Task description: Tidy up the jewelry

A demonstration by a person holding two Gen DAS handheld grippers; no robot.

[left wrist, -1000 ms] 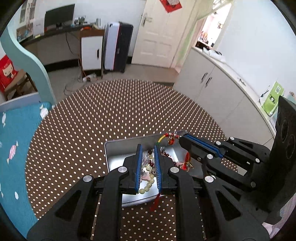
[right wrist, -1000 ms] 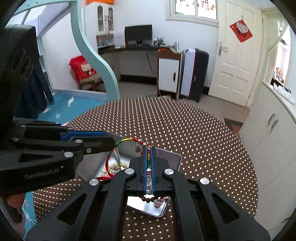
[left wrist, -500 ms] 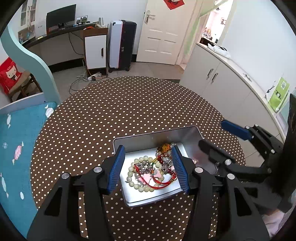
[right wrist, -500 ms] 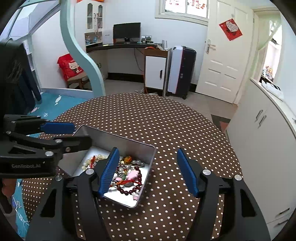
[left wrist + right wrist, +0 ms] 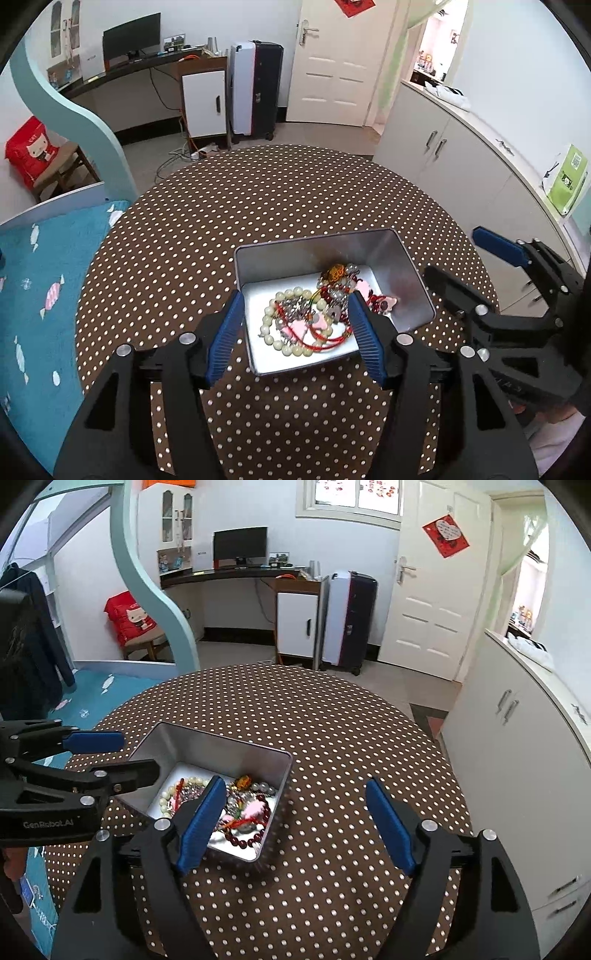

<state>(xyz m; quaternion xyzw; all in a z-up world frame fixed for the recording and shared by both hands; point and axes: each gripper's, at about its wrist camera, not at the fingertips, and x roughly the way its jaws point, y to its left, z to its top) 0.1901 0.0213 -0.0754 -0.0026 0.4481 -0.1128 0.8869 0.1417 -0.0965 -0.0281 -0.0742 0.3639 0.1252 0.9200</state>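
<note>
A silver metal tin (image 5: 406,266) stands on the round brown polka-dot table (image 5: 221,229). It holds a heap of jewelry (image 5: 314,314): a cream bead bracelet (image 5: 273,325), red cords and pink charms. The tin (image 5: 207,746) also shows in the right wrist view, with a dark red bead bracelet (image 5: 247,840) at its near edge. My left gripper (image 5: 295,339) is open and empty, above the near side of the tin. My right gripper (image 5: 295,823) is open and empty, over the table just right of the tin.
White cabinets (image 5: 517,738) run along the right of the table. A teal curved bed frame (image 5: 159,602) and blue rug (image 5: 37,295) lie to the left. A desk, a white cupboard and a suitcase (image 5: 354,616) stand far behind.
Both grippers were shut on bracelets over the tin a second ago. They opened, the jewelry dropped into the tin, and both grippers drew back and up.
</note>
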